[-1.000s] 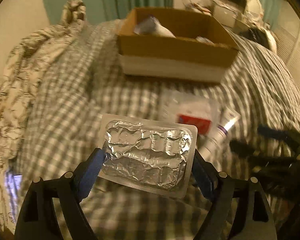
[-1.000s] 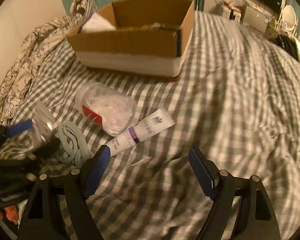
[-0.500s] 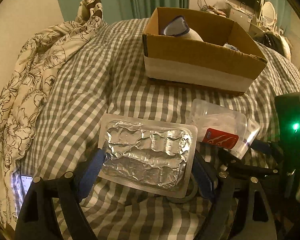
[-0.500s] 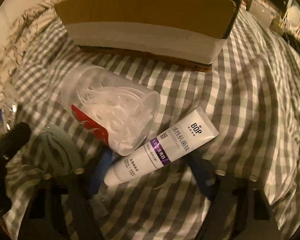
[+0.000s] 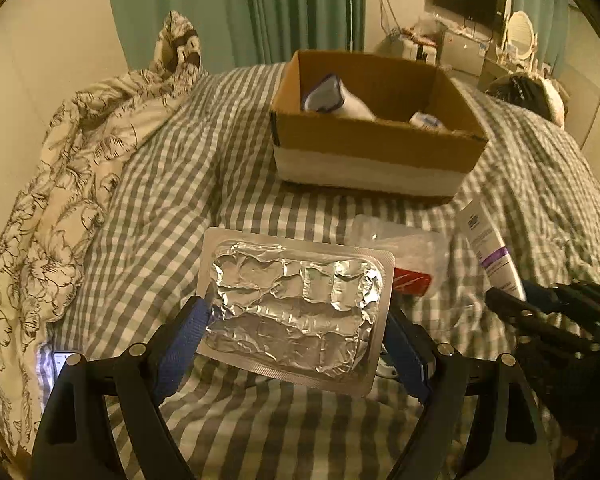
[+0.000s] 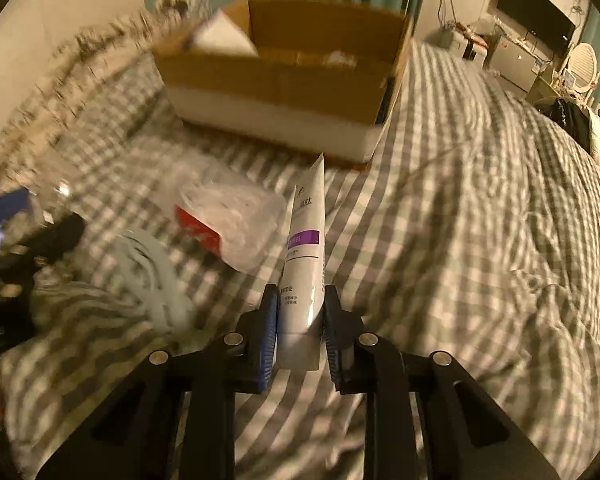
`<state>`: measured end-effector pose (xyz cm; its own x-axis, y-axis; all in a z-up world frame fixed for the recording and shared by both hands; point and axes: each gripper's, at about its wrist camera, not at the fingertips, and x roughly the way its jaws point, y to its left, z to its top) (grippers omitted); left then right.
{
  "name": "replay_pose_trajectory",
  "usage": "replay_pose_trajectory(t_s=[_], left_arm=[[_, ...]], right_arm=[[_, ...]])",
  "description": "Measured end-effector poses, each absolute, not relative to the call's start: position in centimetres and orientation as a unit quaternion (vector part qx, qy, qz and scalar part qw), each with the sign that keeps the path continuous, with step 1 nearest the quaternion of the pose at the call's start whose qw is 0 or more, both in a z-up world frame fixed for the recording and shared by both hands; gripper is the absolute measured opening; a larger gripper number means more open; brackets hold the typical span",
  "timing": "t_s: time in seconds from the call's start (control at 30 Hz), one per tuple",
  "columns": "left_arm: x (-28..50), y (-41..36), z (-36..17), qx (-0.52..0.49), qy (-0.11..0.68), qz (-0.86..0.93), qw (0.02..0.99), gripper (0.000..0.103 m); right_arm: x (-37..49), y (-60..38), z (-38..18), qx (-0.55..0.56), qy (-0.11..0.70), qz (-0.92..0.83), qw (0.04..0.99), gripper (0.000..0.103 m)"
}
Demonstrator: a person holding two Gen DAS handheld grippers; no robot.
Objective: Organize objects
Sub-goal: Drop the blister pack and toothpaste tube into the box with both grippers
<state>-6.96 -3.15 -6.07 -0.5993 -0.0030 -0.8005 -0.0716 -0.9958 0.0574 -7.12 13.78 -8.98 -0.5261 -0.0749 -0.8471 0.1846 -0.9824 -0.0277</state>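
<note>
Since a second ago the right gripper (image 6: 301,312) has dropped onto the tube (image 6: 305,256) that lay flat on the checked bedcover (image 6: 480,240), and the tube now stands lifted between its blue pads, crimped end pointing ahead toward the box (image 6: 284,76). Its jaws are closing, both pads already pressing the tube's lower body. Left of that gripper, on the cover, lie a clear bag (image 6: 232,220) with a red label and a pale green band (image 6: 148,272); the bag sits just beside the tube.

By contrast, the left gripper (image 5: 296,328) has hardly changed: its jaws stand wide and clamp a foil blister pack (image 5: 296,308) by its two short edges, foil side toward the camera, held clear above the cover. Ahead of it the box (image 5: 376,148) is open, with a white pouch (image 5: 332,100) and a small packet (image 5: 426,120) inside. To its right the tube (image 5: 492,252) shows, held up by the dark right gripper (image 5: 524,300). A floral quilt (image 5: 60,200) is bunched to its left.
</note>
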Motion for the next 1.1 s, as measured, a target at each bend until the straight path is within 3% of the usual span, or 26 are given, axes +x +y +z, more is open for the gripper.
replay_pose_trajectory(t_s=[0.37, 0.67, 0.87, 1.1], left_arm=[[-7.2, -0.2, 0.1, -0.398, 0.028, 0.914, 0.069, 0.087], [-13.9, 2.2, 5.2, -0.353, 0.046, 0.930, 0.086, 0.087], [-20.7, 3.2, 5.8, -0.345, 0.061, 0.933, 0.080, 0.087], [-26.7, 3.4, 2.9, -0.359, 0.064, 0.928, 0.076, 0.087]], right_arm=[[-4.8, 16.7, -0.4, 0.409, 0.009, -0.907, 0.095, 0.021], [-11.1, 17.0, 5.9, 0.354, 0.020, -0.928, 0.110, 0.021], [-17.4, 16.7, 7.2, 0.346, 0.017, -0.931, 0.113, 0.021], [-24.7, 16.6, 4.4, 0.374, 0.010, -0.920, 0.113, 0.021]])
